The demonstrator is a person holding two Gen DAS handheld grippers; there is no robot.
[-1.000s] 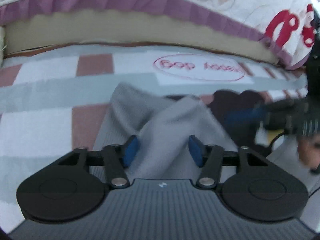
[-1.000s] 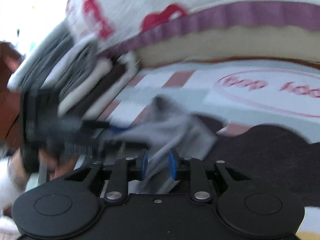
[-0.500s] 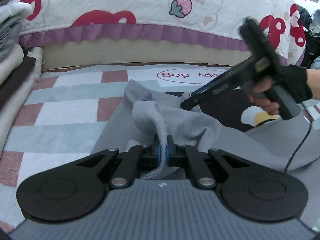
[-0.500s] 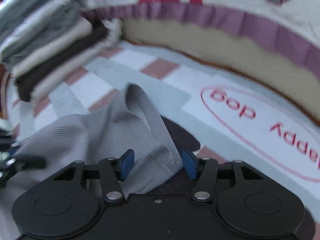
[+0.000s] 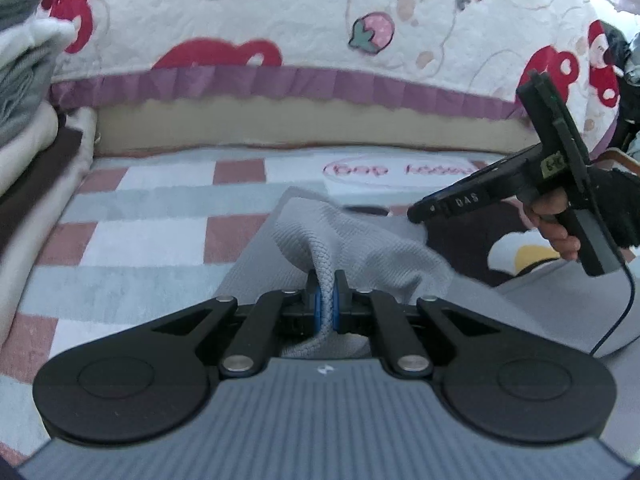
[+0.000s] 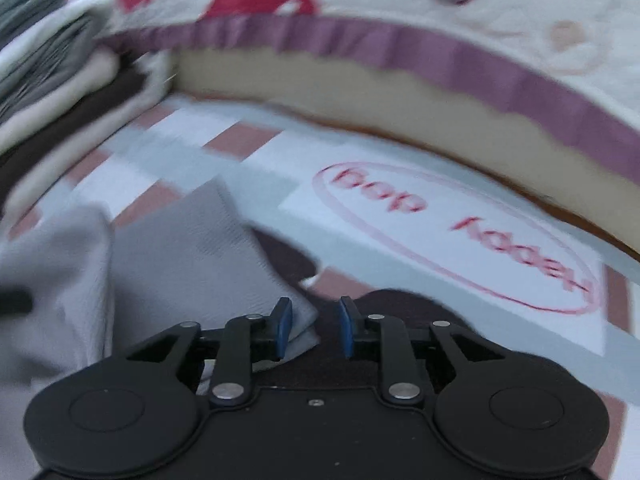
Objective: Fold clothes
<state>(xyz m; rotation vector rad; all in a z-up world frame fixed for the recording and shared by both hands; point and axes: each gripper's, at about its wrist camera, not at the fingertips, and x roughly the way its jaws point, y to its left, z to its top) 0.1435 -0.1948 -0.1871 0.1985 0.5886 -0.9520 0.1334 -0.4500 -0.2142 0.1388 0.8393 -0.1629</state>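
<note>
A light grey knit garment (image 5: pixel 360 248) lies on the checked rug. My left gripper (image 5: pixel 327 296) is shut on a bunched ribbed fold of it, which rises up between the blue pads. The right gripper (image 5: pixel 424 212) shows in the left wrist view, held by a gloved hand to the right above the cloth. In the right wrist view the right gripper (image 6: pixel 314 326) is open, its left pad at the edge of the grey garment (image 6: pixel 192 256), with nothing between the pads.
A checked rug (image 5: pixel 160 240) with a pink oval logo (image 6: pixel 452 236) covers the floor. A bed with a strawberry quilt and purple frill (image 5: pixel 320 80) runs along the back. A stack of folded clothes (image 5: pixel 28 100) stands at the left. A cable (image 5: pixel 624 312) hangs at right.
My left gripper closed on the grey fold and stays shut on it. My right gripper opened, let go of the cloth and moved back and to the right.
</note>
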